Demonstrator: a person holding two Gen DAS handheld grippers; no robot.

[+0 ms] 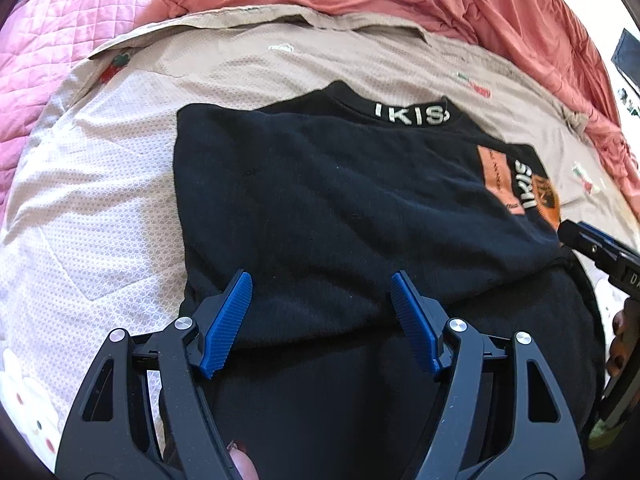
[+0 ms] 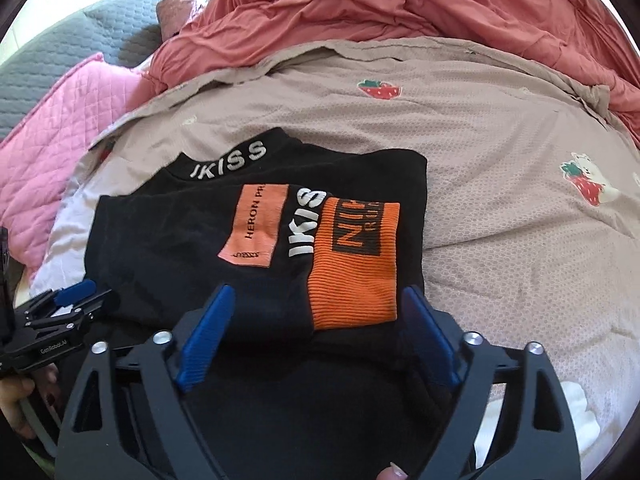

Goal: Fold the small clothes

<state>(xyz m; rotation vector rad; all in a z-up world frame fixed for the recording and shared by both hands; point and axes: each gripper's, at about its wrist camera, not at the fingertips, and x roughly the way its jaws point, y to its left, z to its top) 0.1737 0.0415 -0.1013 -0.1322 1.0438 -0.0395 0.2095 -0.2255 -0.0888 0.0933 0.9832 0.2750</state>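
We see a bed, its top spread with a beige waffle-textured blanket [image 2: 500,216] stitched with strawberries and little bears. Flat on that blanket lies a black sweater [image 1: 320,200] — folded, white lettering on its collar, an orange ribbed cuff [image 2: 354,276] turned across its front. Behind the blanket a crumpled coral-red duvet [image 2: 400,8] is heaped along the far side — a pink quilted cover [image 1: 52,52] lies at the left, beside grey quilting [image 2: 80,48].
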